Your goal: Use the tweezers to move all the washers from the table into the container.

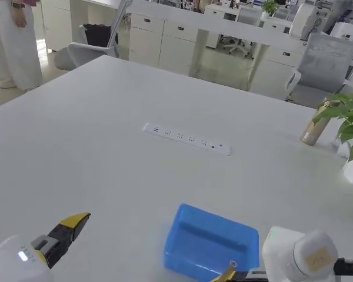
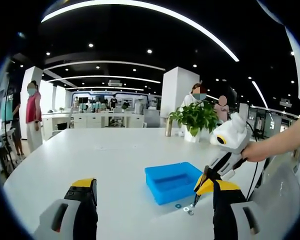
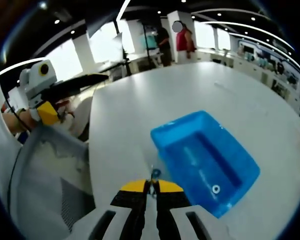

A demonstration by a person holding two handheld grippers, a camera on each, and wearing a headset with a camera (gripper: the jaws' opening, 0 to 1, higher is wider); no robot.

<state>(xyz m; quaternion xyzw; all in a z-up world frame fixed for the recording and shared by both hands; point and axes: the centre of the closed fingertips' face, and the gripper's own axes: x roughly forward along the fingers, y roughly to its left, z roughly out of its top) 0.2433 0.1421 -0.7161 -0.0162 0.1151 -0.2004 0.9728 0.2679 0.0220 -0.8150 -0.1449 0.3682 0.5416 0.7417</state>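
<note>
A blue container sits at the near edge of the white table, with one washer lying inside it. A few washers lie on the table just in front of the container. My right gripper is shut on thin tweezers, whose tips point down beside the container, right over the loose washers. Whether a washer is pinched I cannot tell. My left gripper is open, holds nothing, and hovers left of the container; its yellow tip shows low in the head view.
A white power strip lies mid-table. At the far right stand a tan bottle and a potted plant. Office chairs and desks ring the table, and a person stands at the far left.
</note>
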